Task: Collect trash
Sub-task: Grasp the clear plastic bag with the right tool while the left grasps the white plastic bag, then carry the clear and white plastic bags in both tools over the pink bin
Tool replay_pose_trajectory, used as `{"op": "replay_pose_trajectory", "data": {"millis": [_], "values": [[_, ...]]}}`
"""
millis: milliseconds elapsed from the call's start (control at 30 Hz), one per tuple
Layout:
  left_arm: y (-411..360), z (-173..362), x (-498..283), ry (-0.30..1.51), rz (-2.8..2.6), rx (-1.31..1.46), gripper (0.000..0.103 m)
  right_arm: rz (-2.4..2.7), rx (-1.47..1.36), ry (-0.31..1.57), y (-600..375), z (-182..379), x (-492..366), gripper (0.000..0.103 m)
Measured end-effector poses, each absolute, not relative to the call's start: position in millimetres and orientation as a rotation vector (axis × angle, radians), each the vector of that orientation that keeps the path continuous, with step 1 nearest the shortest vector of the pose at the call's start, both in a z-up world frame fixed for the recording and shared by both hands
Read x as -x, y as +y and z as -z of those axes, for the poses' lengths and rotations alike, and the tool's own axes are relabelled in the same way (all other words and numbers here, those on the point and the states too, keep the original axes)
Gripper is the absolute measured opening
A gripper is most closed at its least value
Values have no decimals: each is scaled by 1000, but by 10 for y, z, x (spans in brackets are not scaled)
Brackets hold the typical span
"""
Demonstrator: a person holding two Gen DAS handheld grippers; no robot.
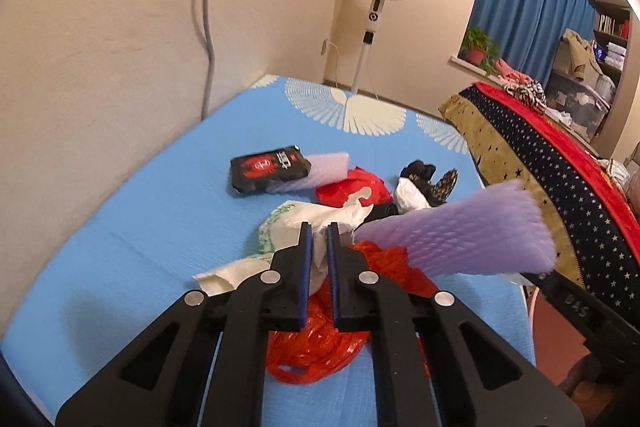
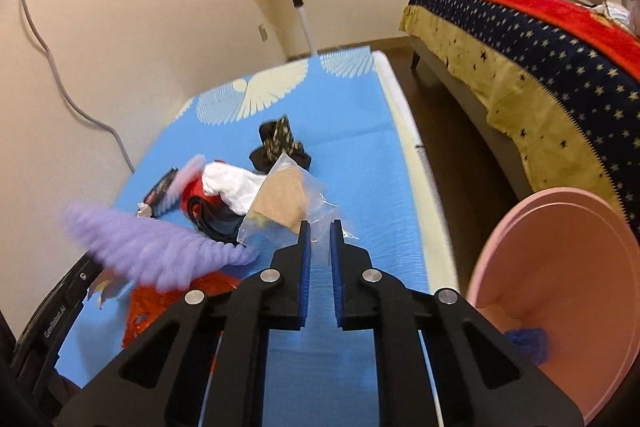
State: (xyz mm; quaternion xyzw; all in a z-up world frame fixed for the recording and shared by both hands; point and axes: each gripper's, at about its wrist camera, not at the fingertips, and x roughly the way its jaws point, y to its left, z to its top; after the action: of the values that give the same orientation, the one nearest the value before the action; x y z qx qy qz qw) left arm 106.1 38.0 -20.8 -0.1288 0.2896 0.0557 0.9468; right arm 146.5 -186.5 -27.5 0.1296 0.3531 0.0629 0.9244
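Our left gripper [image 1: 320, 231] is nearly closed, only a thin slit between its blue pads. A crumpled white bag [image 1: 340, 217] shows through that slit, but we cannot tell whether the pads pinch it or it simply lies behind them. A red plastic bag [image 1: 316, 347] lies partly hidden under the gripper.

Our right gripper [image 2: 320, 229] is drawn in just as narrow on a corner of a clear plastic bag [image 2: 280, 203], which stands tilted above the blue mattress [image 2: 360, 187]. The film is hard to see at the pads.

A purple foam net [image 1: 460, 231] is smeared by blur between the two grippers, and we cannot make out what carries it.

The pink bin [image 2: 560, 267] sits beside the mattress, cut off by the frame edge. Something blue lies inside it.
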Motion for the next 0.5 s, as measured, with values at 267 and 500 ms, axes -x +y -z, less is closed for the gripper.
{"op": "replay_pose_trajectory", "data": {"millis": [267, 500], "values": [[373, -45, -829, 518, -97, 258, 7, -113, -283, 666, -2051, -3, -1092, 10], [272, -219, -634, 475, -51, 247, 7, -101, -277, 618, -2190, -216, -772, 10]]}}
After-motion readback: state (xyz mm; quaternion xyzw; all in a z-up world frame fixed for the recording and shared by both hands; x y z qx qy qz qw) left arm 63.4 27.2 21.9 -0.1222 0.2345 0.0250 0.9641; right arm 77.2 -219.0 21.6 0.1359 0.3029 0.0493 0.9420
